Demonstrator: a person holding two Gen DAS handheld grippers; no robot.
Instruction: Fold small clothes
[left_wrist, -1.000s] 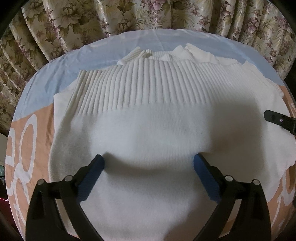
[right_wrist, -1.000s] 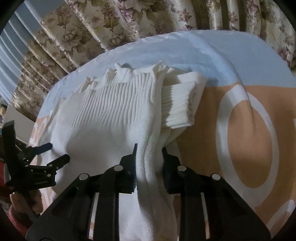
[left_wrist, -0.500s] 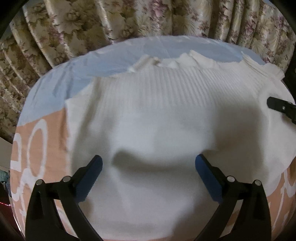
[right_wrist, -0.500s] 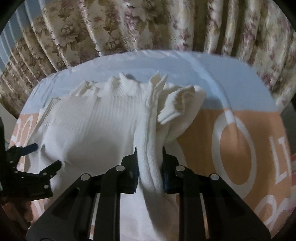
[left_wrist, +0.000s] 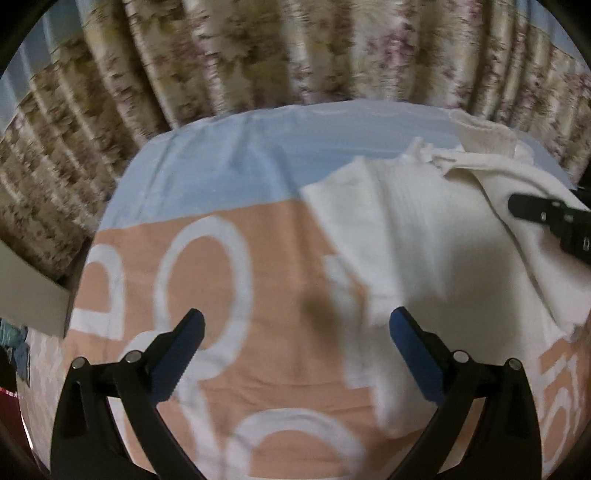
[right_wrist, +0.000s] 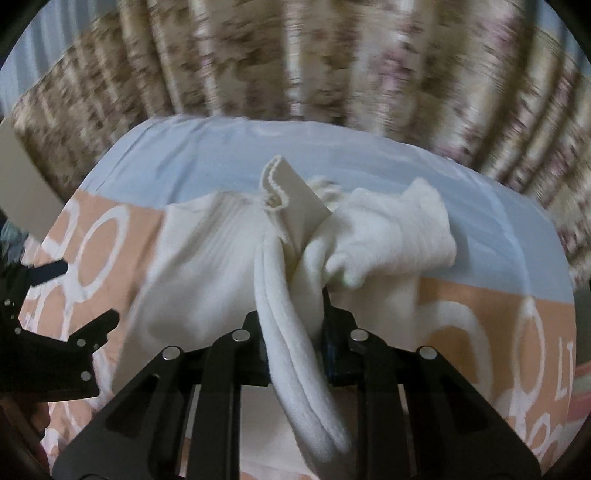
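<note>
The right gripper (right_wrist: 291, 325) clamps a thick bunched fold of the white ribbed knit sweater (right_wrist: 207, 258), which rises between its fingers and spreads ahead over the peach-and-blue printed bedsheet (right_wrist: 480, 295). The left gripper (left_wrist: 295, 332) hangs with its blue-padded jaws spread wide and holding nothing, over bare sheet; the sweater lies just right of its right finger (left_wrist: 410, 343). Floral curtains (left_wrist: 295, 55) hang behind.
</note>
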